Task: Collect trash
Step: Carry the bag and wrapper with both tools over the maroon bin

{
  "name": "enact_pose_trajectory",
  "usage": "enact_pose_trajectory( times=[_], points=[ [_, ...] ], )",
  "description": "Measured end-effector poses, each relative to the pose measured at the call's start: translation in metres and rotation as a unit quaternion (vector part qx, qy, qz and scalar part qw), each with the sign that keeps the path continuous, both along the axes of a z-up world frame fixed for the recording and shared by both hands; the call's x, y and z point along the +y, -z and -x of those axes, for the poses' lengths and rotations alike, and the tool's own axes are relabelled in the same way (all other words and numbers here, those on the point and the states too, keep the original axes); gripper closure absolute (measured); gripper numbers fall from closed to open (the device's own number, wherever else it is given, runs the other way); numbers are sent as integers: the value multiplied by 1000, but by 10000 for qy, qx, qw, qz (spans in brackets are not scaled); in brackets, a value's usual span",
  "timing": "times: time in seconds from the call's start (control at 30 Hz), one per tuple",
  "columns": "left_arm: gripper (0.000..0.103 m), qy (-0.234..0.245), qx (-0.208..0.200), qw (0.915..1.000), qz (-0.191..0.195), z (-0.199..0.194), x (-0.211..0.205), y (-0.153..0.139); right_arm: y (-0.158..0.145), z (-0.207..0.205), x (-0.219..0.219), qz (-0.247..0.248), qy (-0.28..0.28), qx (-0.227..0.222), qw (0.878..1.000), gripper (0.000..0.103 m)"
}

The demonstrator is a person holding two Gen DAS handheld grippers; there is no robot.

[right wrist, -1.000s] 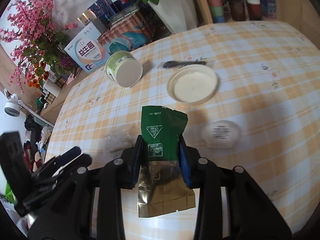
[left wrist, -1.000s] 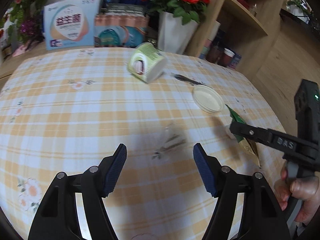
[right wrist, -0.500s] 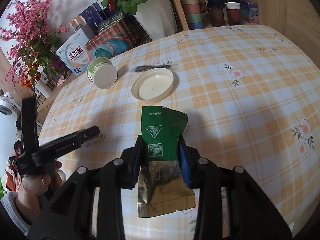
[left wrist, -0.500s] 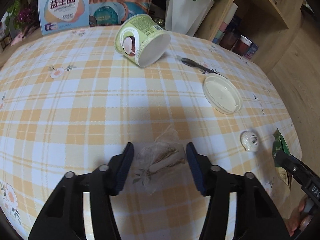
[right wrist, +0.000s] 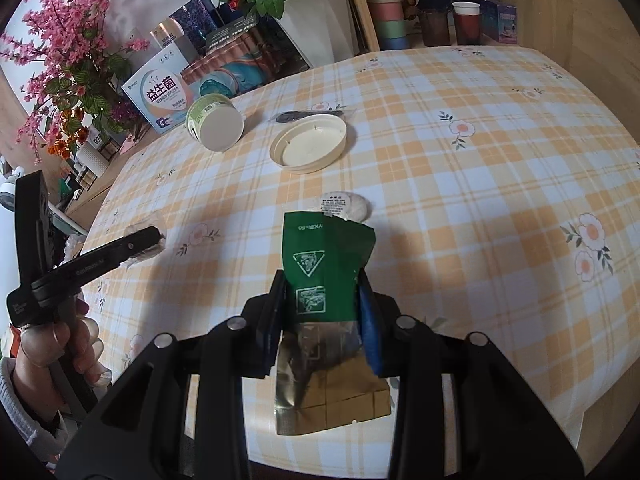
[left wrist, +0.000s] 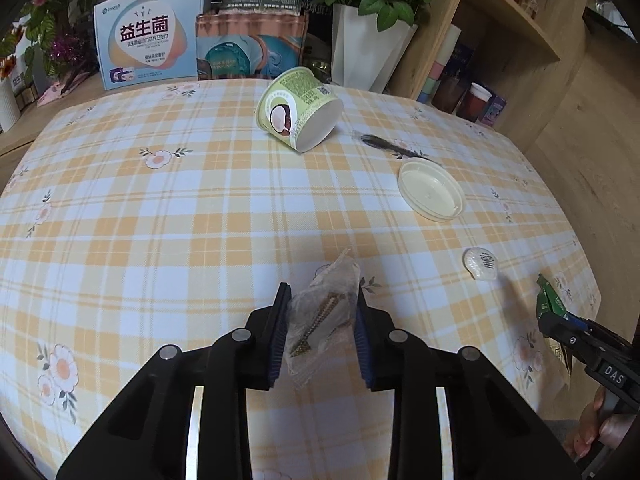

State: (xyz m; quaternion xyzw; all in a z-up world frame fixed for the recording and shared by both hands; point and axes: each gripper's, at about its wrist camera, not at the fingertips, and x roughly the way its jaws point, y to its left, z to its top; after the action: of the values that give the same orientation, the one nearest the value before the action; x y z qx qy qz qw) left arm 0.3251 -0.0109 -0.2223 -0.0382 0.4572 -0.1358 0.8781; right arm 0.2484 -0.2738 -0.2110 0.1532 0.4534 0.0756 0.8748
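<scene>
The left gripper (left wrist: 322, 334) is closing on a clear bag (left wrist: 326, 312) with screws inside; the bag sits between its pads and both pads seem to touch its sides, though the film is so slack that I cannot tell how firm the hold is. The right gripper (right wrist: 320, 316) is clamped on a green packet (right wrist: 326, 272), whose foil end hangs back beneath the jaws.

Ahead of the left gripper and well apart lie a tipped cup (left wrist: 300, 110), a lid (left wrist: 432, 190) and, past the lid, a dark spoon (left wrist: 386, 145). A small white seal (left wrist: 481, 264) lies off to its right, near the right gripper's tip.

Risks, as I judge them:
- The bag is thin and crumpled. The pads may pinch film only, so the screws' weight could pull it out on lifting.
- The screws lie loose inside. If a pad bears on one, it may pierce the film and spill.
- The bag's lower end trails past the pads toward the camera and could drag on the cloth (left wrist: 160, 220), rucking it.
- The packet is held by its edges alone; a quick swing might let it slip.
- Both hands are full, so cup, lid, spoon and seal must wait.
</scene>
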Motion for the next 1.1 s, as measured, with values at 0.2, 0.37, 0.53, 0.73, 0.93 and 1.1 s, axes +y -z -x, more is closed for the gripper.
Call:
enact_pose_trajectory(
  times=[0.2,0.37,0.53,0.73,0.93,1.1],
  points=[
    [74,-4,-160,9998,116,31,5,-19,-11,21,3,70,-59,-69,9999,67],
    [74,-28,-325,9989,334,65,12,-39,-21,41,6,-8,-89,-130,9999,67],
    [74,-13,-477,9980,424,102,14,-56,-33,58,13,-23,-177,-263,9995,67],
    [74,-55,-655,9972,365,148,15,-73,-46,85,23,-36,-366,-460,9983,67],
    [74,-143,-807,9964,215,194,17,-85,-52,113,33,-35,-596,-595,9964,67],
    [74,-240,-834,9959,269,224,21,-90,-53,137,41,17,-801,-594,9950,67]
  ],
)
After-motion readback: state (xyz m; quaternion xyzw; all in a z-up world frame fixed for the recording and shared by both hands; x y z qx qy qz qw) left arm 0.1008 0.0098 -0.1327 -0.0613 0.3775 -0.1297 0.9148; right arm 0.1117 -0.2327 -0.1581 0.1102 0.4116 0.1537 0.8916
